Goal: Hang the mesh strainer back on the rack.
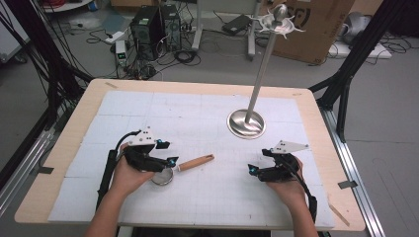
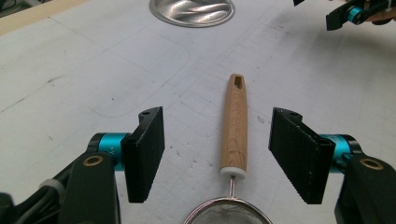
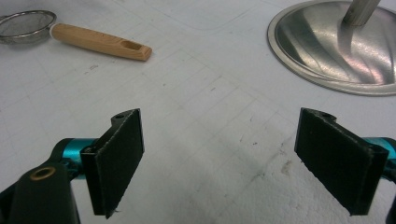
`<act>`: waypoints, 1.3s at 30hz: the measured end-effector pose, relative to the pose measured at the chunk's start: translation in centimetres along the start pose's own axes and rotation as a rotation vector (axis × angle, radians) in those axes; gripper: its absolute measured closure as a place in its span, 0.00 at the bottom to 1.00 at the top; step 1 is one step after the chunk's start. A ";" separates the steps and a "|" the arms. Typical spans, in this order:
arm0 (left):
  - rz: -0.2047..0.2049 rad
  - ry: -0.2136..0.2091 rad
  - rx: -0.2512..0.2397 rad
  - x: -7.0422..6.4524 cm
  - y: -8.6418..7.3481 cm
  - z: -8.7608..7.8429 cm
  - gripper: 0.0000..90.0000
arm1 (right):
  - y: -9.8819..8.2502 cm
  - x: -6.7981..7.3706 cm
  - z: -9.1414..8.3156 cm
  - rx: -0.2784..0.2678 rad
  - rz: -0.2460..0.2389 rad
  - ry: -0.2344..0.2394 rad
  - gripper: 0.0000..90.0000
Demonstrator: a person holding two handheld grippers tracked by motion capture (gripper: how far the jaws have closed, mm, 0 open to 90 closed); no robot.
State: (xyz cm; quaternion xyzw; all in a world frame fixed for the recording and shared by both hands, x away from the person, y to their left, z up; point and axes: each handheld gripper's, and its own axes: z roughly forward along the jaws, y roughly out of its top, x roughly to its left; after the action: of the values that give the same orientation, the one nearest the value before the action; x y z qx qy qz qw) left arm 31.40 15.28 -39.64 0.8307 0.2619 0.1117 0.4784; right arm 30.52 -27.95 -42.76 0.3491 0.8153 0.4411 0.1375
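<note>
— What do we have on the table (image 1: 74, 148)?

— We see a white gridded mat (image 1: 207, 113) covering most of the wooden top. On it lies a small strainer (image 1: 163, 176) with a wire-mesh bowl and a wooden handle (image 1: 196, 162). It sits at the left front of the mat, its handle pointing toward the right and a little away from us.

— And the left gripper (image 1: 165, 153)?

— We hold it right over the strainer. In the left gripper view its jaws stand wide apart, released, gripping nothing. The handle (image 2: 235, 126) lies flat on the mat between the two pads (image 2: 145, 149), touching neither, nearer the right one. The rim of the mesh bowl (image 2: 227, 212) shows at the bottom edge, just below the jaws.

— The right gripper (image 1: 258, 170)?

— It sits at the right front of the mat, well apart from the strainer. In the right gripper view its jaws are also spread wide and hold nothing; only bare mat (image 3: 210, 116) lies between them. Far off at the upper left of that view we see the strainer (image 3: 25, 23) and its handle (image 3: 100, 42).

— Anything else?

— A metal stand (image 1: 246, 123) rests on the mat, beyond the right gripper and toward the middle. It has a round, shiny base, and a thin pole (image 1: 262, 64) rises from it to a top piece (image 1: 276, 19) with hooked arms. The base (image 3: 336, 46) fills the upper right of the right gripper view. Beyond the table, we see computer towers (image 1: 153, 24), cables and a cardboard box (image 1: 316, 24) on the floor.
</note>
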 end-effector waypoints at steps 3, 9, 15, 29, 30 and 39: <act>0.005 -0.001 0.019 -0.1 -0.1 0.3 0.40 | 0.0 0.0 0.0 -0.003 0.001 0.001 0.17; 0.006 -0.004 0.032 -0.1 -0.1 0.4 0.40 | 0.0 0.1 0.0 0.005 0.001 0.002 0.17; -0.006 -0.005 0.079 0.1 0.0 1.0 0.41 | 0.2 0.2 -0.4 -0.020 -0.001 0.004 0.17; 0.080 -0.050 0.342 -0.6 1.1 3.8 0.52 | 0.0 -0.2 -0.7 -0.021 0.015 0.002 0.17; 0.083 -0.051 0.352 -0.7 1.2 4.0 0.52 | 0.0 -0.2 -0.6 -0.024 0.011 0.003 0.17; 0.105 -0.065 0.421 -1.1 1.3 5.6 0.62 | 0.0 -0.2 -0.6 -0.023 0.011 0.003 0.17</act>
State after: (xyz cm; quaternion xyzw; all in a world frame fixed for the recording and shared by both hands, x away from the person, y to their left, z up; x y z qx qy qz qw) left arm 33.33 10.05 -41.33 0.9278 0.2205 0.0526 0.2963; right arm 30.33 -28.49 -42.39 0.3510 0.8085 0.4517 0.1378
